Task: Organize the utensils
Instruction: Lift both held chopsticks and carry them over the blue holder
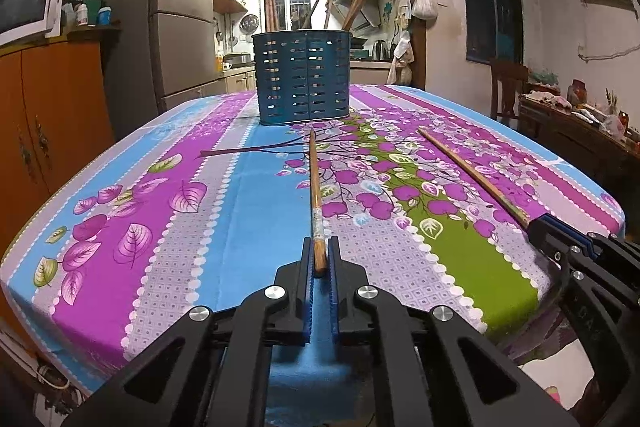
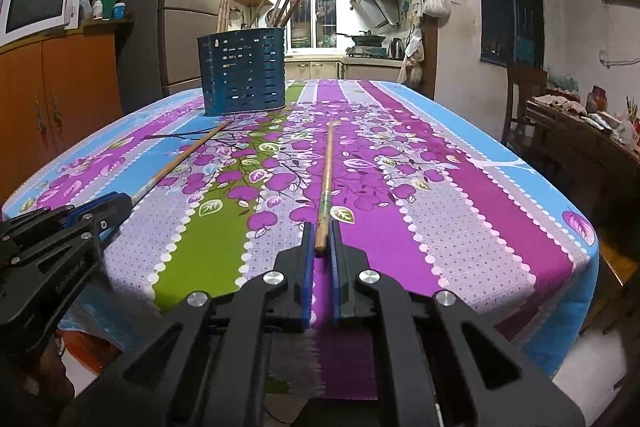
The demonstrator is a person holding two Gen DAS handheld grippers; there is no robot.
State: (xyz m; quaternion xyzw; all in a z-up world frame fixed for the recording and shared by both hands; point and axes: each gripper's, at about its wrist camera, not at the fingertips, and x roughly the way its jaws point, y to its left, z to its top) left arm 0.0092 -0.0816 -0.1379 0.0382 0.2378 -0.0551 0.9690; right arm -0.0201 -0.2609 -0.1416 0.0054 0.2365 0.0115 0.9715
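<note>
Left wrist view: left tool [image 1: 320, 259] pinches the near end of a chopstick [image 1: 314, 187] lying flat on the desk [image 1: 224, 187], tip aimed at the blue holder [image 1: 302, 83]. Right tool [image 2: 320, 243] likewise pinches the second chopstick [image 2: 326, 179]. End grips probably allow tipping each upright into the holder.

Low side-by-side views toward holder [image 1: 302, 79]
</note>
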